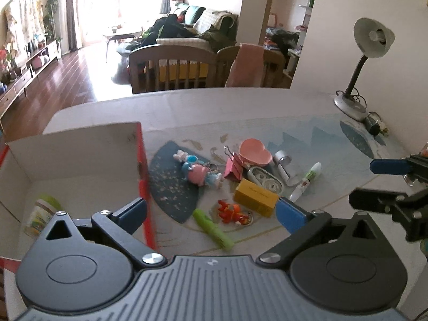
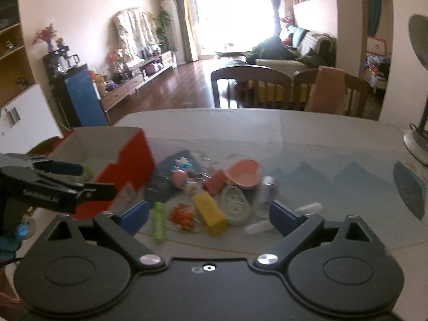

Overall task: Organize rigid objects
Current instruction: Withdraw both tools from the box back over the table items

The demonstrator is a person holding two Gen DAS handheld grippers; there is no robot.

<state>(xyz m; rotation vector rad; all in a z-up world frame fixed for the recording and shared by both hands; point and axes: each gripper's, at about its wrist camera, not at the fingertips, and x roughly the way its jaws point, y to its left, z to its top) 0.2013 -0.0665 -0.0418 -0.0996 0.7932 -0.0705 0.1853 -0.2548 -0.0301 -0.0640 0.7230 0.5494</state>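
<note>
A cluster of small rigid objects lies on the patterned mat (image 1: pixel 334 157) in the middle of the table, just right of an open cardboard box (image 1: pixel 80 149) with red outer walls. Nearest the left gripper (image 1: pixel 211 211) are a green tube (image 1: pixel 214 228) and a red-orange toy figure (image 1: pixel 232 212), both lying flat between and just ahead of its blue-padded fingers (image 1: pixel 290 214); neither pad touches them. A yellow box (image 1: pixel 255 196) sits beside the right-hand pad, close but apart. Farther out lie a pink and blue toy figure (image 1: pixel 199 171), a pink binder clip (image 1: pixel 234 167), a pink heart-shaped dish (image 1: pixel 255 152), a white oval case (image 1: pixel 266 182), a silver cylinder (image 1: pixel 283 164) and a white pen-like tube (image 1: pixel 305 182). Inside the box, at its near left, lies a small jar with a green lid (image 1: pixel 42 211). The left gripper's jaws stand spread wide with nothing grasped, its left finger over the box's red edge. In the right wrist view, which is blurred, the right gripper (image 2: pixel 208 214) is likewise released and empty, with the green tube, orange toy and yellow box (image 2: pixel 210 212) lying on the mat between its fingers (image 2: pixel 133 214). A desk lamp (image 1: pixel 358 67) stands at the table's far right corner, and wooden chairs (image 1: pixel 171 67) are behind the table.
</note>
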